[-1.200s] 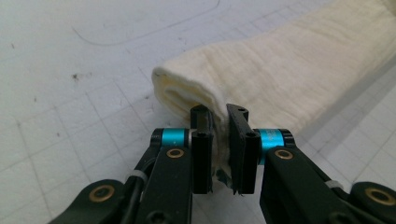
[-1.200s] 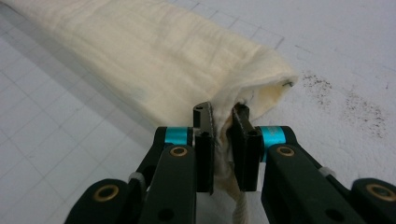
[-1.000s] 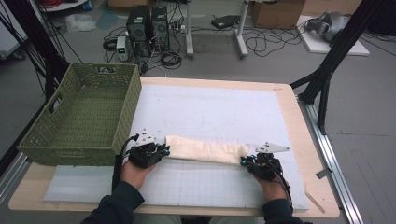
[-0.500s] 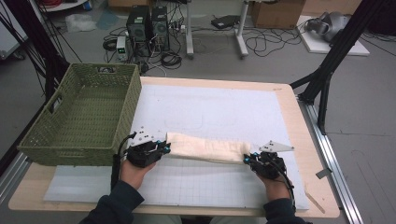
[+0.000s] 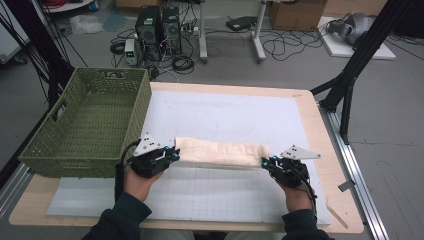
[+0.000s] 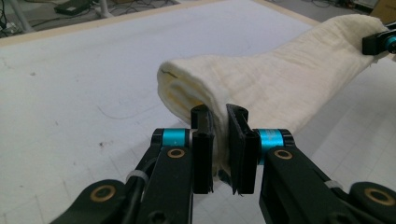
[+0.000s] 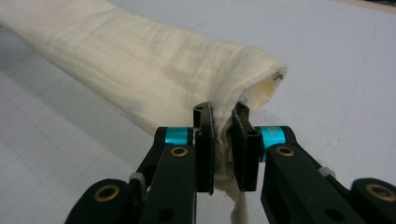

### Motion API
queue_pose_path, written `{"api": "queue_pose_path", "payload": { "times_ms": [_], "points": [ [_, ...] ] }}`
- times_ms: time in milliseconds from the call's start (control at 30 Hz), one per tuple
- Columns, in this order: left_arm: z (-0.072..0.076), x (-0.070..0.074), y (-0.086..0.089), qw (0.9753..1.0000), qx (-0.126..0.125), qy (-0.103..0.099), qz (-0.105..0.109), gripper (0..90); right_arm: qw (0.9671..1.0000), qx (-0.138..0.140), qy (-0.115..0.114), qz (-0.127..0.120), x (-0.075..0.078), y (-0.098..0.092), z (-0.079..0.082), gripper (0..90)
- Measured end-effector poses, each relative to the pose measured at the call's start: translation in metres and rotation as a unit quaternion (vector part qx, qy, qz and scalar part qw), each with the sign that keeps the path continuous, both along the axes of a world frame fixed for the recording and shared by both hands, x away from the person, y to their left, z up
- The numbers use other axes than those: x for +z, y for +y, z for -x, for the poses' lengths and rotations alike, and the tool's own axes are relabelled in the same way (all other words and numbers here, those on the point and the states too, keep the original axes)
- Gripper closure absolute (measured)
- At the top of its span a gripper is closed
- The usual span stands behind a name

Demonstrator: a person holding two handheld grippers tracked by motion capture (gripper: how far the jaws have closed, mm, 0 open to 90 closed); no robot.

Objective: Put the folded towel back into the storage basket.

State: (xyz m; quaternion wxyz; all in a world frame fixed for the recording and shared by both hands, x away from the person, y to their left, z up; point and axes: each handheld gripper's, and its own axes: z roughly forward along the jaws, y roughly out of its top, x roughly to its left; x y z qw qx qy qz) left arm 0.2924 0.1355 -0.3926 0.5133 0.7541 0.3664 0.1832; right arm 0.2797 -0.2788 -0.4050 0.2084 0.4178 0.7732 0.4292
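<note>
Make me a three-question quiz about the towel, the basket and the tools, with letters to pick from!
1. Where is the basket?
A. at the table's left
B. at its right
C. under it

2. What colour is the towel?
A. red
B. cream
C. black

3. What does the left tool do?
A. hangs open
B. pinches the towel
C. grips the basket

Answers: 1 A, the high view shows it on the left side; 2 B, the cloth is pale cream; 3 B, its jaws squeeze the folded end, like the right tool.
</note>
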Motion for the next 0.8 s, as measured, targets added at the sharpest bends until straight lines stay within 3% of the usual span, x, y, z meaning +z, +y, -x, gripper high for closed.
{"api": "queue_pose_path", "payload": {
  "times_ms": [333,600,800],
  "points": [
    [0.0,0.017,0.014,0.9996,0.012,-0.019,0.019,80.7,0.9997,-0.001,-0.025,0.007,0.019,0.013,-0.018,81.4],
    [0.003,0.033,0.026,0.9984,0.027,-0.042,0.028,80.7,0.998,0.013,-0.049,0.037,0.037,0.032,-0.038,81.6],
    [0.006,0.044,0.034,0.9974,0.034,-0.055,0.03,80.8,0.9978,0.019,-0.057,0.029,0.05,0.04,-0.05,81.7]
  ]
}}
